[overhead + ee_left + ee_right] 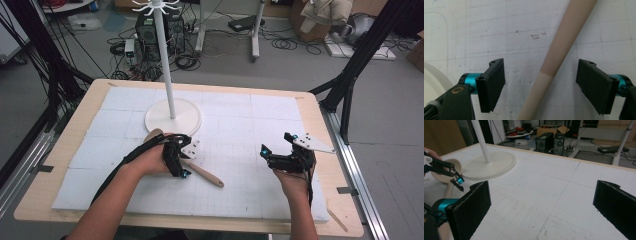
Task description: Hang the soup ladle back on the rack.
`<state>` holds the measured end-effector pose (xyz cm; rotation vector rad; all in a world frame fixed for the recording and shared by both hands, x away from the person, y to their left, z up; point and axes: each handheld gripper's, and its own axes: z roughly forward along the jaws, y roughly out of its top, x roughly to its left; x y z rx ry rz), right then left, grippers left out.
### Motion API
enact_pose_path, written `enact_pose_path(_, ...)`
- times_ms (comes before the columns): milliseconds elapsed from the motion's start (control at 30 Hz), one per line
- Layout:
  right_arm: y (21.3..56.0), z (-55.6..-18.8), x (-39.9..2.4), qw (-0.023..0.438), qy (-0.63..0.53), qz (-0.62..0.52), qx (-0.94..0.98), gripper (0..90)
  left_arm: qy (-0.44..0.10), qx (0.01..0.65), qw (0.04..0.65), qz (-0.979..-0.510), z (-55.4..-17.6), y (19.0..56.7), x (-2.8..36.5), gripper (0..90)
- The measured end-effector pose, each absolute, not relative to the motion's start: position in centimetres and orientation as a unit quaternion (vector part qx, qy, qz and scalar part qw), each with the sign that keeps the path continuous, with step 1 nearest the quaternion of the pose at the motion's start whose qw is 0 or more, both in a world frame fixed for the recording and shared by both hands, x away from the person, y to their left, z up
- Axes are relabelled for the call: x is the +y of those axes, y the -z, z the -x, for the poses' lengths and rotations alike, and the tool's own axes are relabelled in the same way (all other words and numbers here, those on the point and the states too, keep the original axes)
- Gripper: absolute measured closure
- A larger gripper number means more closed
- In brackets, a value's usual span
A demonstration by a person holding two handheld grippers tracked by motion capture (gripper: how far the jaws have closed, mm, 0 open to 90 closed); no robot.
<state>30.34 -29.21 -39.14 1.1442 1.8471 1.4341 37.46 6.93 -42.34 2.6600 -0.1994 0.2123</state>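
The wooden spoon point(200, 170) lies flat on the white foam mat point(240, 135) of the bench, its bowl toward the rack's round base point(173, 116) and its handle running out toward the near middle. The left gripper point(540, 83) straddles that handle — jaws spread, one pad on each side, neither touching the wood yet. The right gripper point(541, 210) hovers well apart over bare mat, jaws spread wide and empty.

The likeliest trouble, as I judge it: the handle sits nearer the right pad in the left gripper view and crosses the gap at a slant, so one pad may meet it first and roll or skid it across the mat instead of pinching it. A round, smooth, tapering handle also gives flat pads little to bite, and held this far from the bowl, the heavier end could droop or swing on lifting.

The spoon is pale, matt wood in two tones. The mat is soft, pitted foam ruled with faint grid lines; the rack is glossy white, a slim pole on a disc.
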Motion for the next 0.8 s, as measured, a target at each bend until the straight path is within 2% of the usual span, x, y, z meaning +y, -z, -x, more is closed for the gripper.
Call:
enact_pose_path(100,39.1,-30.4,-29.3,0.265,-0.531,-0.424,0.684,0.3,-0.077,-0.072,0.230,-0.967,-37.5,42.3,6.9,24.8)
enact_pose_path(333,39.2,-30.3,-29.3,0.265,-0.532,-0.425,0.683,0.3,-0.068,-0.077,0.221,-0.970,-37.6,42.1,6.3,32.8)
enact_pose_path(667,39.2,-30.3,-29.5,0.267,-0.531,-0.426,0.682,0.3,-0.017,-0.085,0.217,-0.972,-38.0,42.0,5.7,57.7)
enact_pose_path(800,39.2,-30.2,-29.4,0.267,-0.531,-0.424,0.683,0.4,0.002,-0.084,0.224,-0.971,-38.3,42.1,5.8,62.5)
